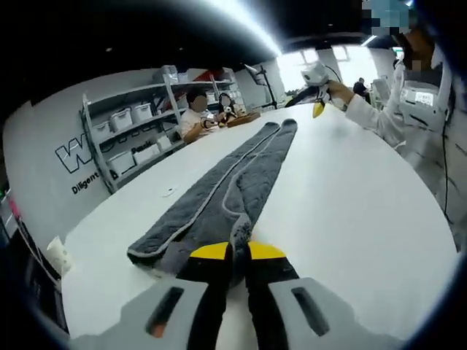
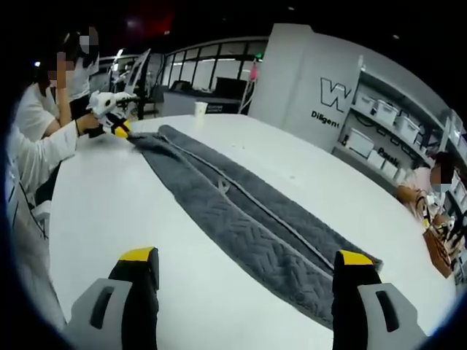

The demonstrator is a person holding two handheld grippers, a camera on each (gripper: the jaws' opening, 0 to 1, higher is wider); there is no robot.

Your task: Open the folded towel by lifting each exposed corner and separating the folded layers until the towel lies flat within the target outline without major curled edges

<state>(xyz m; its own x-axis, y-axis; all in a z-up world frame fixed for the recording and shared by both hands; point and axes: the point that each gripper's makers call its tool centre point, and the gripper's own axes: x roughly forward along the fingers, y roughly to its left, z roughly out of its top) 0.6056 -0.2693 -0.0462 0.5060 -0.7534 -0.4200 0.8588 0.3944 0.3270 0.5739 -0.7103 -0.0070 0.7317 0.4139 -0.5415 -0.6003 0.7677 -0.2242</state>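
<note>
Left gripper view: left gripper [image 1: 238, 251] pinches the grey towel [image 1: 233, 182]; right gripper [image 2: 248, 266] gapes wide, holding nothing.

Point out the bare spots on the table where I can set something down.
Bare white table lies on both long sides of the grey towel. The far end near the paper cup is free. Crowded: the towel end where the left gripper clamps.

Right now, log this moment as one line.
towel: long folded strip on table | left claw: shut on near end | right claw: open by opposite end
</note>
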